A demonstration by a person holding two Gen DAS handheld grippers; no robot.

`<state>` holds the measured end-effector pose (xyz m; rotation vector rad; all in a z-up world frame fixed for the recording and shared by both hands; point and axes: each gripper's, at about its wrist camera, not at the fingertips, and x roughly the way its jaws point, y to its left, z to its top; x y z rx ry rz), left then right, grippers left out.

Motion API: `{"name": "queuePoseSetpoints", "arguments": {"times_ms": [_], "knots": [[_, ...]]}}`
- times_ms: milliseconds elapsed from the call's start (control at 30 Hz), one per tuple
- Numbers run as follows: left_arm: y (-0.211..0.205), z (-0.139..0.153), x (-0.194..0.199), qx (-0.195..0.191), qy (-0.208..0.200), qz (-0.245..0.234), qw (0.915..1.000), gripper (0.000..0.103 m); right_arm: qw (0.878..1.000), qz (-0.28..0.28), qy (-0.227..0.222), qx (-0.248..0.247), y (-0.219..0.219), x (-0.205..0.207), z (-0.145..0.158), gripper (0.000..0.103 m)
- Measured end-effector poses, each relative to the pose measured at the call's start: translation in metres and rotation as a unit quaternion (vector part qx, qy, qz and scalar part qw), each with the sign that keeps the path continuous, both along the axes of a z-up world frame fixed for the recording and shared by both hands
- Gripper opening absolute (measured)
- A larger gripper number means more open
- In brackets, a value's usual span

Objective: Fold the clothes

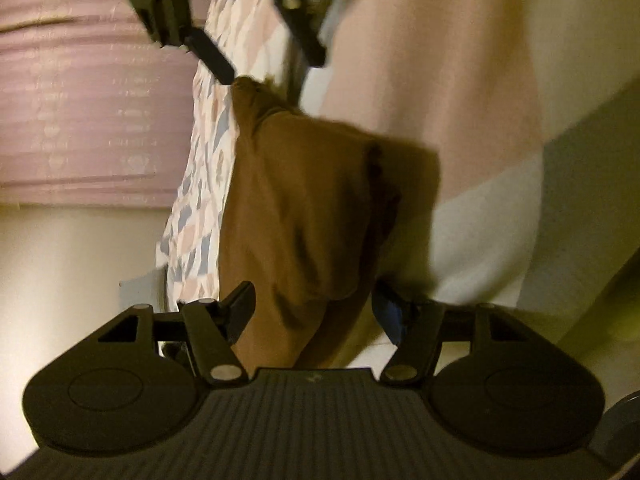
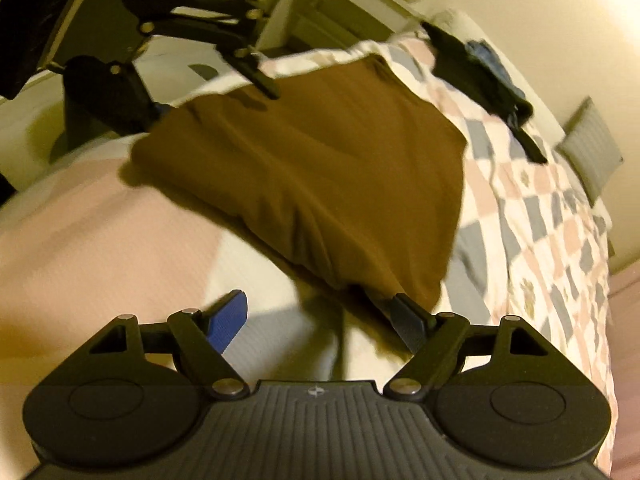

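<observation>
A brown garment (image 2: 312, 152) is lying folded on a bed (image 2: 100, 216), soft, light and floppy; the left gripper (image 1: 312, 312) and right gripper (image 2: 320, 316) are gaping at opposite edges, where corners are best pinched

Dim warm light, motion blur (fisheye-bent edges)
</observation>
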<state>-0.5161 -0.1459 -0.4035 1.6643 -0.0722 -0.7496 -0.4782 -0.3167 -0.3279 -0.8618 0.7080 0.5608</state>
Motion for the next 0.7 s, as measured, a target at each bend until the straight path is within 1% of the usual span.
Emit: {"name": "queuePoseSetpoints", "arguments": {"times_ms": [33, 100, 133, 167, 200, 233, 267, 333, 367, 400, 433, 500, 567, 633, 667, 700], "knots": [[0.003, -0.006, 0.0, 0.0, -0.009, -0.011, 0.9999, 0.061, 1.0, -0.002, -0.003, -0.007, -0.003, 0.001, -0.001, 0.08], [0.006, -0.01, 0.001, -0.011, -0.021, -0.026, 0.9994, 0.055, 1.0, -0.002, -0.013, -0.024, -0.01, 0.003, -0.005, 0.08], [0.008, -0.006, 0.002, -0.03, -0.024, -0.024, 0.999, 0.051, 0.999, 0.0, -0.022, -0.034, -0.014, 0.004, -0.006, 0.079], [0.007, 0.004, 0.006, -0.058, -0.017, -0.01, 0.9981, 0.04, 0.998, 0.003, -0.033, -0.045, -0.018, 0.006, -0.007, 0.079], [0.006, 0.015, 0.011, -0.083, 0.002, 0.01, 0.9965, 0.032, 0.998, 0.007, -0.043, -0.053, -0.023, 0.008, -0.007, 0.079], [0.004, 0.024, 0.015, -0.104, 0.016, 0.027, 0.9941, 0.03, 0.997, 0.01, -0.051, -0.058, -0.028, 0.01, -0.006, 0.078], [0.003, 0.027, 0.018, -0.11, 0.023, 0.036, 0.993, 0.03, 0.996, 0.013, -0.058, -0.064, -0.032, 0.013, -0.006, 0.078], [0.003, 0.018, 0.022, -0.093, 0.029, 0.04, 0.9945, 0.031, 0.994, 0.032, -0.064, -0.081, -0.039, 0.02, -0.01, 0.077], [0.003, 0.007, 0.022, -0.08, 0.025, 0.038, 0.9958, 0.03, 0.992, 0.051, -0.068, -0.091, -0.042, 0.022, -0.013, 0.075], [0.003, -0.001, 0.02, -0.075, 0.017, 0.033, 0.9965, 0.028, 0.989, 0.08, -0.075, -0.102, -0.045, 0.021, -0.017, 0.075], [0.003, -0.006, 0.019, -0.078, 0.011, 0.029, 0.9965, 0.028, 0.984, 0.111, -0.083, -0.114, -0.047, 0.02, -0.022, 0.073], [-0.001, -0.008, 0.021, -0.089, 0.016, 0.037, 0.9952, 0.025, 0.971, 0.166, -0.102, -0.137, -0.051, 0.02, -0.032, 0.073], [-0.004, -0.006, 0.025, -0.101, 0.026, 0.048, 0.9933, 0.024, 0.962, 0.202, -0.115, -0.144, -0.05, 0.023, -0.04, 0.067], [-0.003, -0.002, 0.027, -0.106, 0.035, 0.05, 0.9925, 0.023, 0.955, 0.226, -0.124, -0.148, -0.046, 0.028, -0.045, 0.054], [-0.003, 0.003, 0.027, -0.109, 0.043, 0.051, 0.9917, 0.02, 0.956, 0.23, -0.114, -0.142, -0.044, 0.032, -0.045, 0.033], [-0.003, 0.012, 0.028, -0.116, 0.057, 0.054, 0.9901, 0.017, 0.959, 0.229, -0.095, -0.135, -0.042, 0.038, -0.043, 0.022]]}}
